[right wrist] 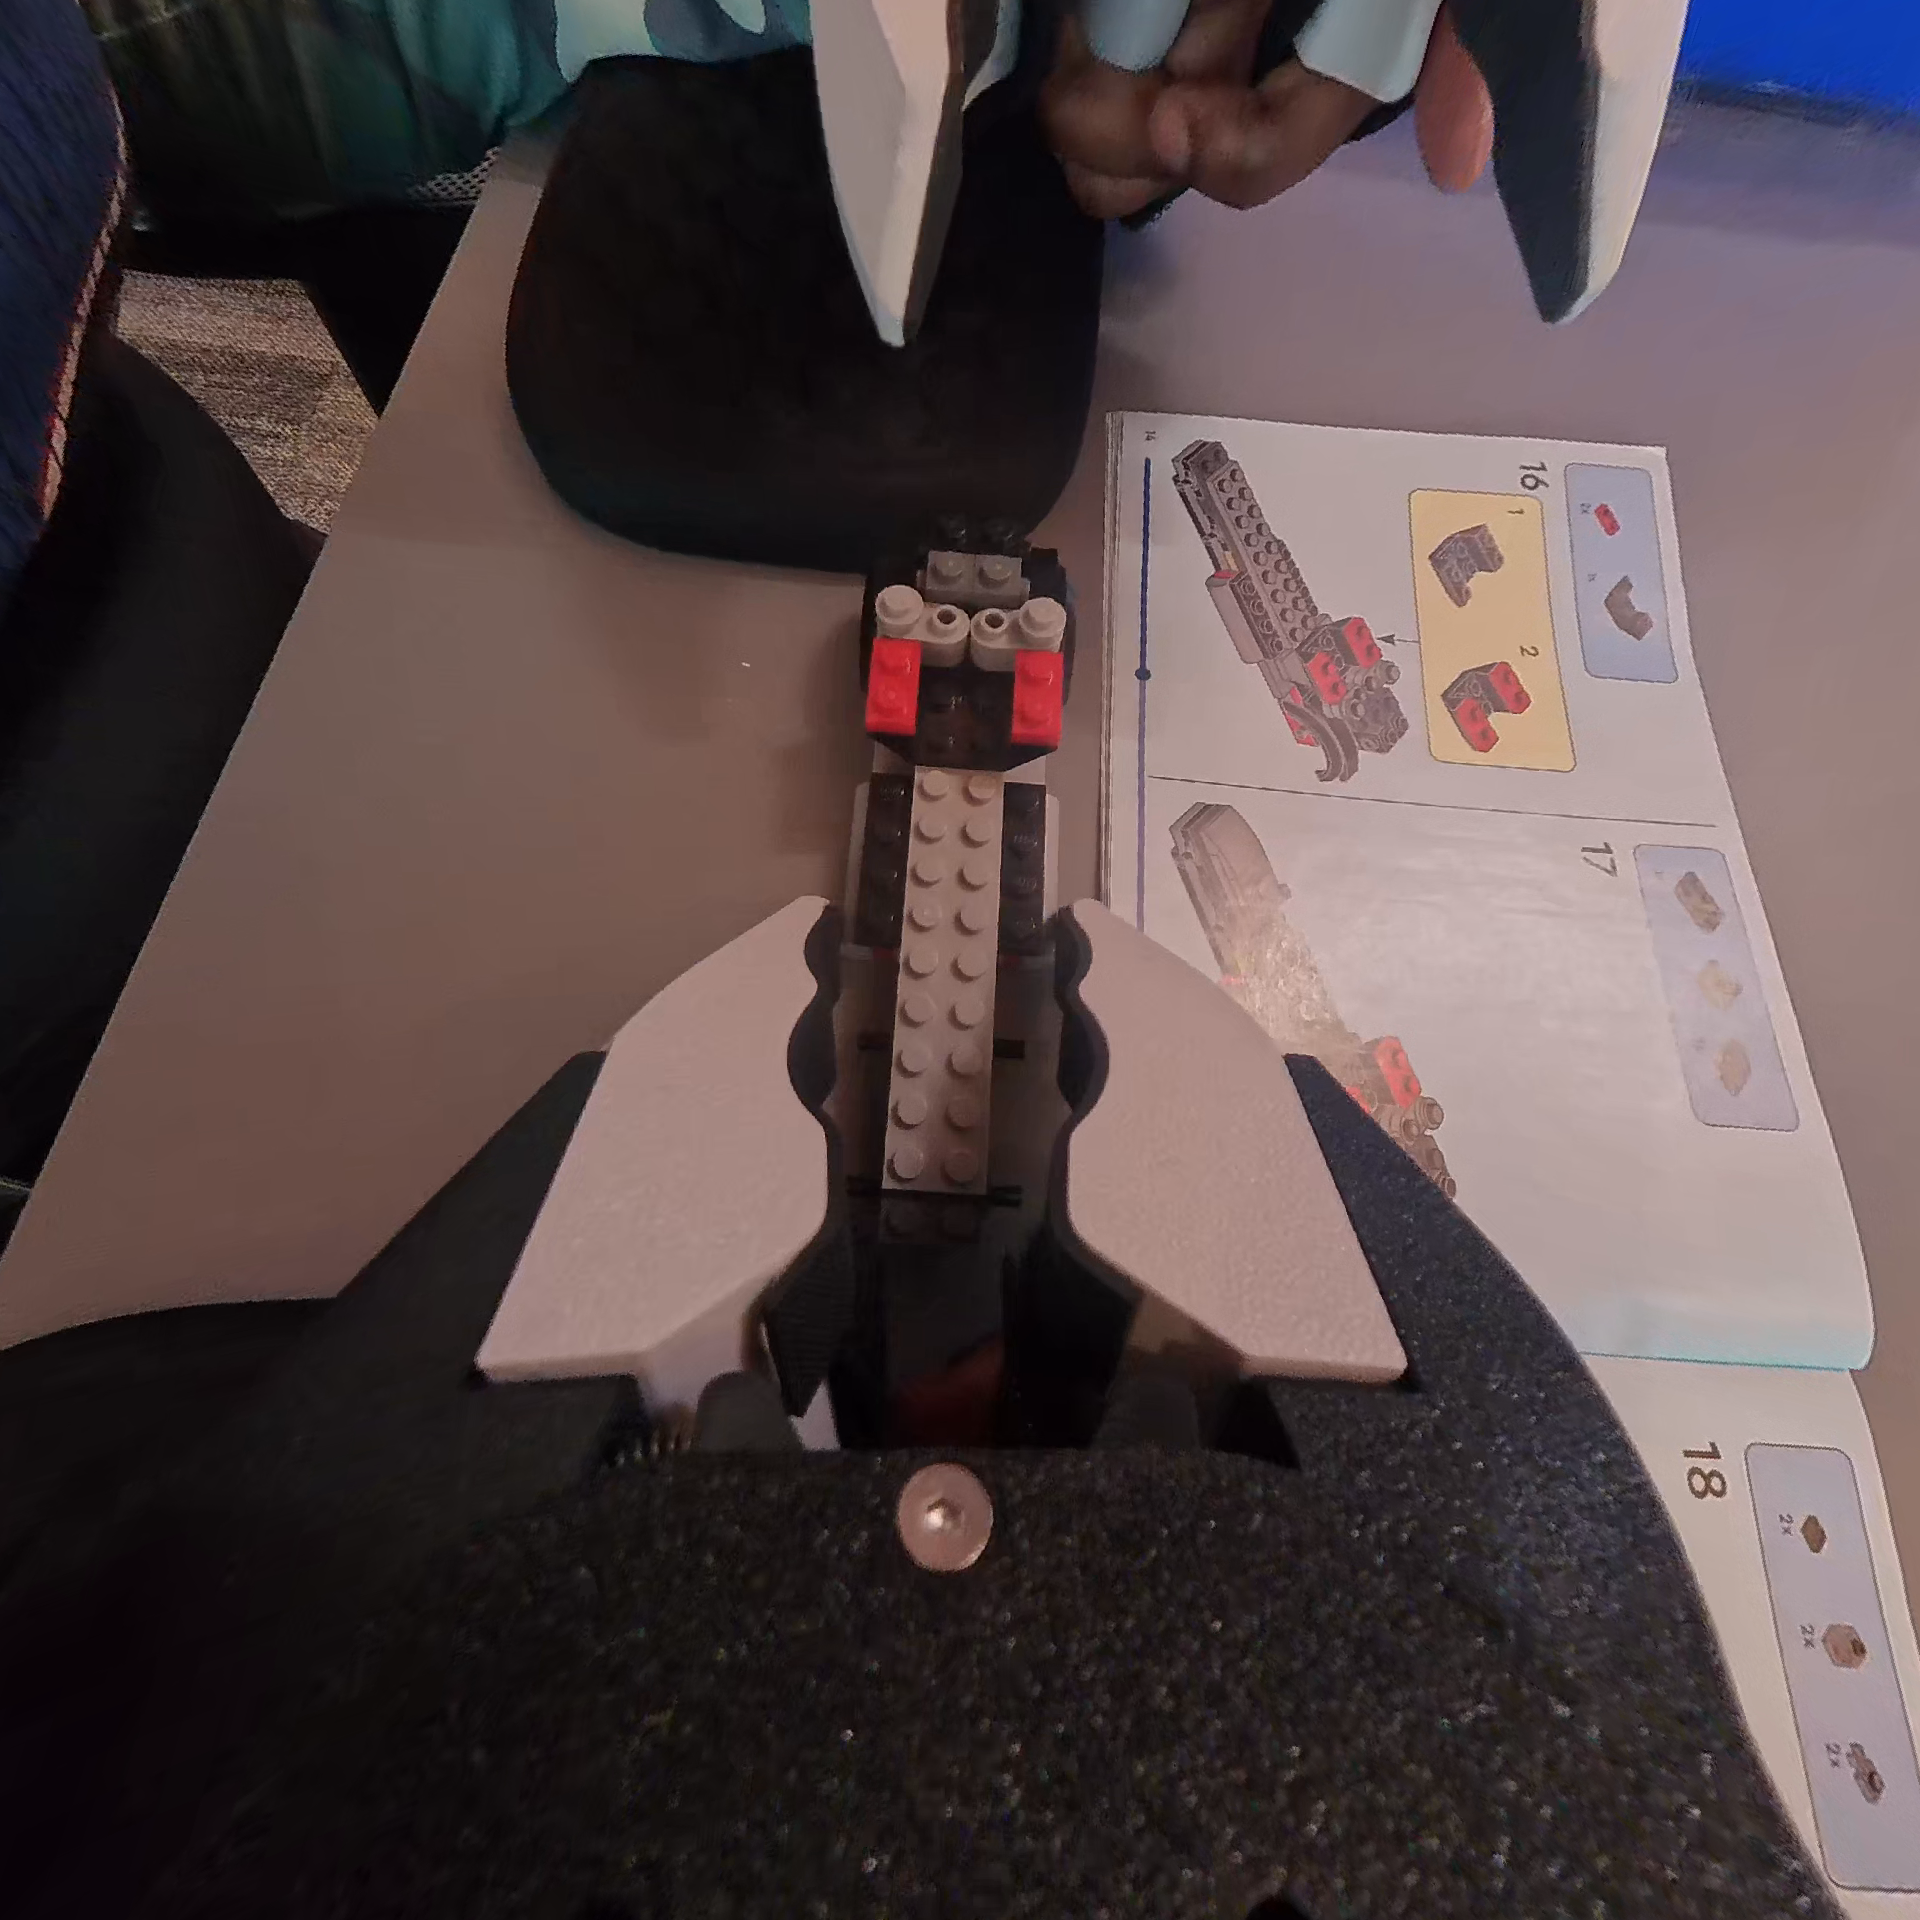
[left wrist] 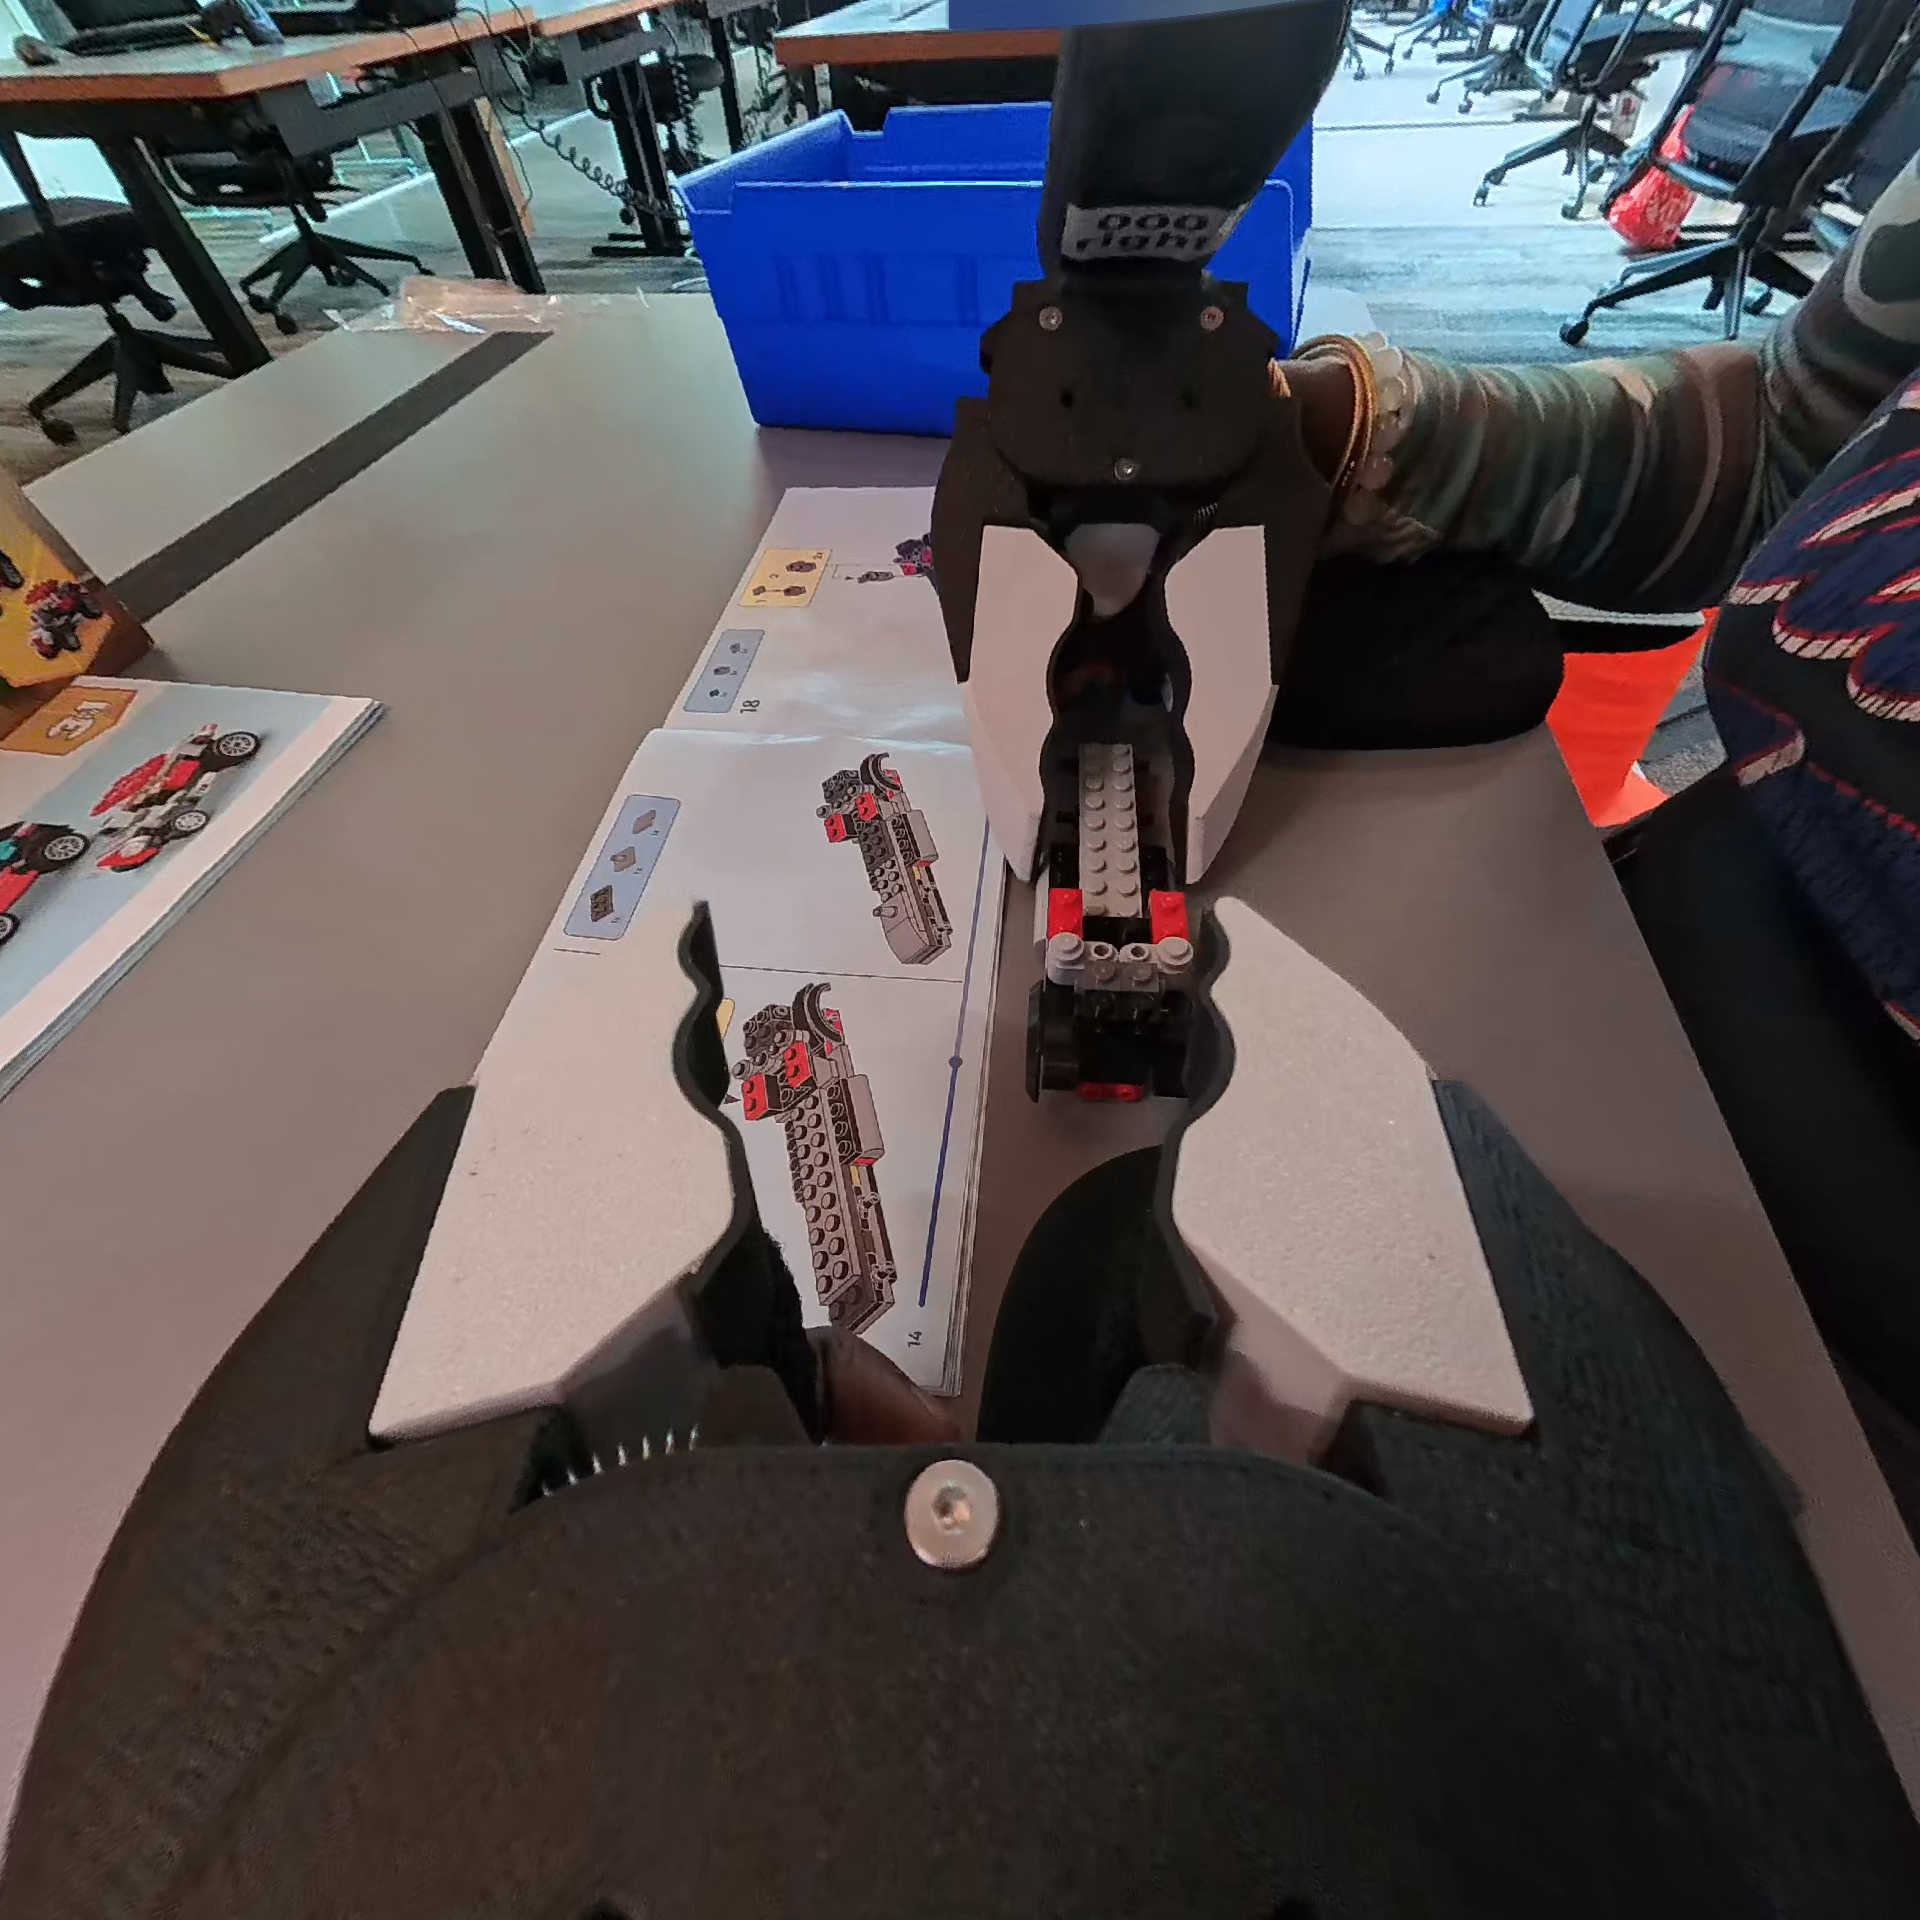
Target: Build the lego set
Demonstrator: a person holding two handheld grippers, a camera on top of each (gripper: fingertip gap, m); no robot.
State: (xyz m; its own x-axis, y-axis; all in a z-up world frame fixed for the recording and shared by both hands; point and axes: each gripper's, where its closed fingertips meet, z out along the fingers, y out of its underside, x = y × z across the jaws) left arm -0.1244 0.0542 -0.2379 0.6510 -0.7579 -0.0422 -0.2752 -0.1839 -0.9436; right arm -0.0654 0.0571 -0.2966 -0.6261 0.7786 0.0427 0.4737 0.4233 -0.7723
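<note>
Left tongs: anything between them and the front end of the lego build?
Nothing visible. The left tongs stand open just short of the lego build, whose rear end the right tongs clamp; the instruction booklet lies alongside.

Glossy plastic lego model (right wrist: 940, 935), glossy paper instruction booklet (right wrist: 1455, 935), smooth matt table (left wrist: 416, 520)

Grey, black and red bricks are noted on the lego model (right wrist: 951, 935). A blue bin (left wrist: 873, 281) and a grey desk (left wrist: 436, 582) are recorded.
</note>
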